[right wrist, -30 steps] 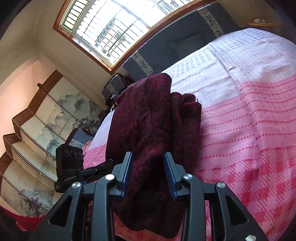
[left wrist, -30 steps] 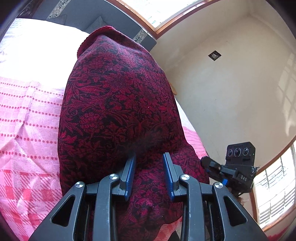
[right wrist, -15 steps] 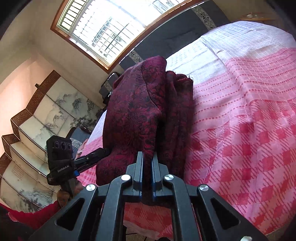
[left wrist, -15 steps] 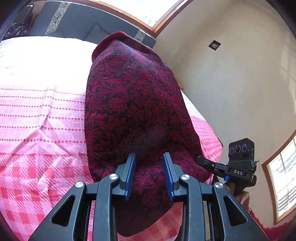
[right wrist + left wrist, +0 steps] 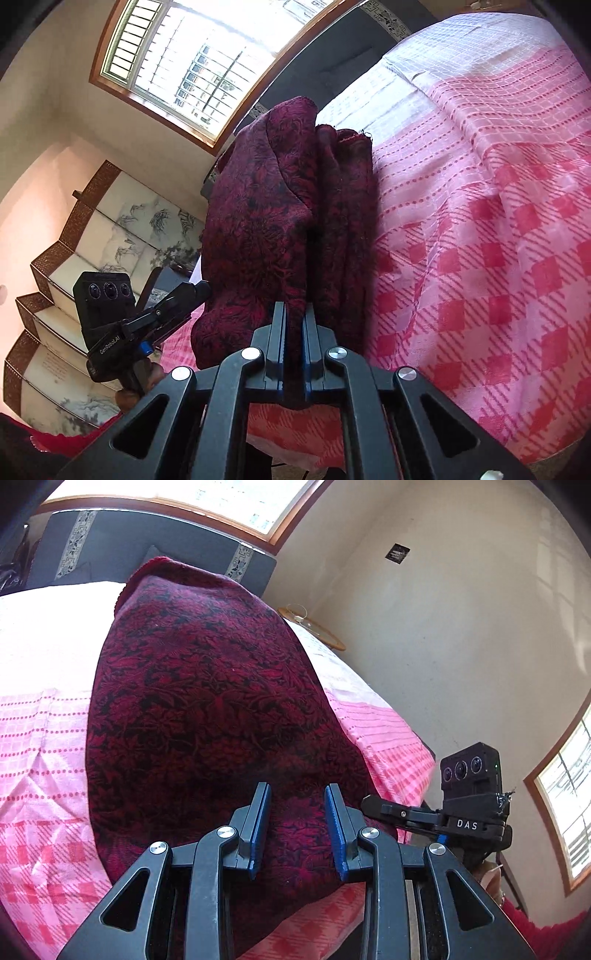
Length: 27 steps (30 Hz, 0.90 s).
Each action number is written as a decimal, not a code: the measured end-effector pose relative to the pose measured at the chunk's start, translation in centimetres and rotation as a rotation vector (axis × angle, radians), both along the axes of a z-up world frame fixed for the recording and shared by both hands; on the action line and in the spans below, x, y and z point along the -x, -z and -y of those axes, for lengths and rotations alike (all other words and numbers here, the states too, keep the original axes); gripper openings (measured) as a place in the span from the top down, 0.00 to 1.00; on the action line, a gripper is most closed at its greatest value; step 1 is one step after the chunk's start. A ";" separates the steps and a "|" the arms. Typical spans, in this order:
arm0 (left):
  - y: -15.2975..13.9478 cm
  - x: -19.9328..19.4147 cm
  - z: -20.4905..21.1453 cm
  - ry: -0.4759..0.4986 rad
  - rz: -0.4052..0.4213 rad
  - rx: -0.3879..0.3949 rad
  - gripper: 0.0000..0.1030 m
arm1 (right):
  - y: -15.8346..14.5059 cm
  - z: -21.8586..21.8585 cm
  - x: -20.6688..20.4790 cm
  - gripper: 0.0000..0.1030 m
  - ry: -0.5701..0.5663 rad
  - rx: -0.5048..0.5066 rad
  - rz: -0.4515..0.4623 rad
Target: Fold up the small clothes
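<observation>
Pink checked bed cover [image 5: 498,258]: one, spread over the bed. Dark red patterned cloth [image 5: 207,716]: one, bunched and partly folded, lifted over the near edge. Our right gripper [image 5: 293,343] has just closed; its fingers now pinch the cloth's near fold. Our left gripper [image 5: 297,830] has fingers part-way apart with cloth bulging between; whether they clamp it we cannot tell. We judge both hands ready for another fold.

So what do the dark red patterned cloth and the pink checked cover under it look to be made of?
The dark red cloth looks like a thick woven textile, perhaps wool or a blend: matte, with a floral pattern woven in black and a frayed edge in the right wrist view. The pink checked cover looks like thin woven cotton or a blend, slightly sheer, creasing finely, with little sheen.
</observation>
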<state>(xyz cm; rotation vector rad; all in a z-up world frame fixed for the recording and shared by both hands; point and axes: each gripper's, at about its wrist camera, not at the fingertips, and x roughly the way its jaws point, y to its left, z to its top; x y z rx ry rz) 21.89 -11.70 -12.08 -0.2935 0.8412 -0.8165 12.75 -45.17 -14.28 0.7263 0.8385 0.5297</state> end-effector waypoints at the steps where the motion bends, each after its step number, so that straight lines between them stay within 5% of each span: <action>1: 0.0 0.0 0.5 0.005 0.009 -0.009 0.70 | -0.2 -0.3 0.0 0.94 0.000 0.014 0.002; 19: 1.3 -0.1 1.5 0.002 0.030 -0.031 0.70 | -2.7 -3.9 0.4 0.93 -0.004 0.362 0.030; 27: 1.4 -0.1 1.6 0.008 0.023 -0.024 0.70 | -3.0 -4.5 0.6 0.93 -0.003 0.432 0.026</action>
